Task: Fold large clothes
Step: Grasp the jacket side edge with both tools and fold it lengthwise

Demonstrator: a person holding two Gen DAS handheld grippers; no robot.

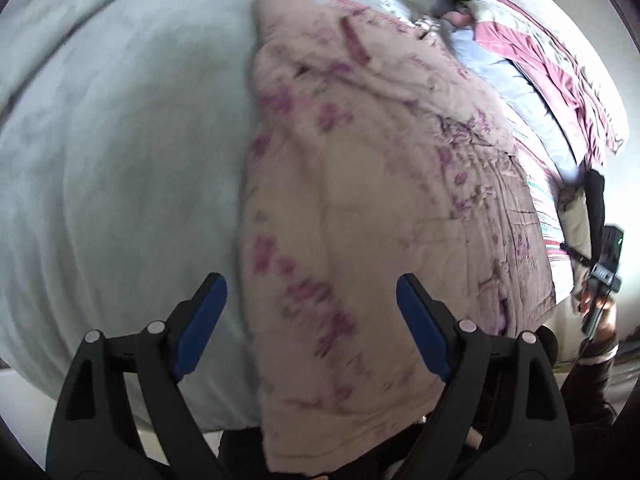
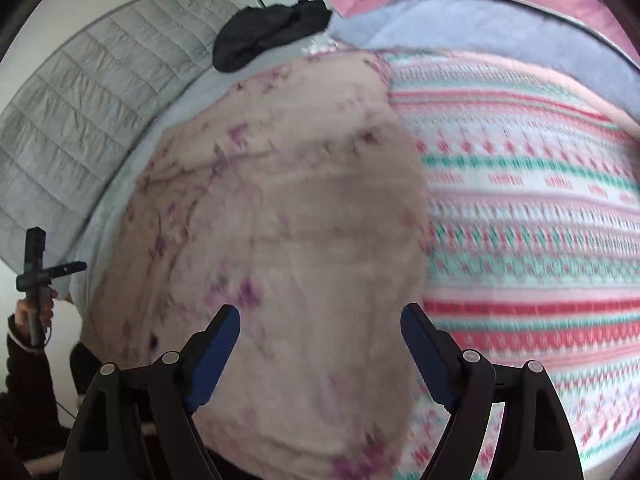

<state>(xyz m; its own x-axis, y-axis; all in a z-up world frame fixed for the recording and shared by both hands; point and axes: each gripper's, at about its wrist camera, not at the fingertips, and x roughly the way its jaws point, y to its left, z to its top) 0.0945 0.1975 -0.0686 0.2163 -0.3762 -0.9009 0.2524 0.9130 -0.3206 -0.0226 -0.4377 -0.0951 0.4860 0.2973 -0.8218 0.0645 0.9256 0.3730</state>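
A pink fleece garment with purple flowers (image 1: 360, 184) lies folded into a long slab on the bed, its near end hanging over the bed's edge. My left gripper (image 1: 310, 284) hovers open above the garment's near left edge, with nothing between its blue pads. My right gripper (image 2: 320, 312) is also open, over the near right part of the same garment (image 2: 288, 208), and its pads touch nothing. Both views are blurred by motion. A hand (image 1: 600, 308) on the right gripper's handle shows at the far right of the left wrist view.
The pale blue-grey bed sheet (image 1: 120, 140) spreads to the left of the garment. To its right lies a striped red, green and white knit blanket (image 2: 520, 220). A black garment (image 2: 272, 32), pink-and-white clothes (image 1: 540, 40) and a grey quilted cover (image 2: 92, 92) lie at the far side.
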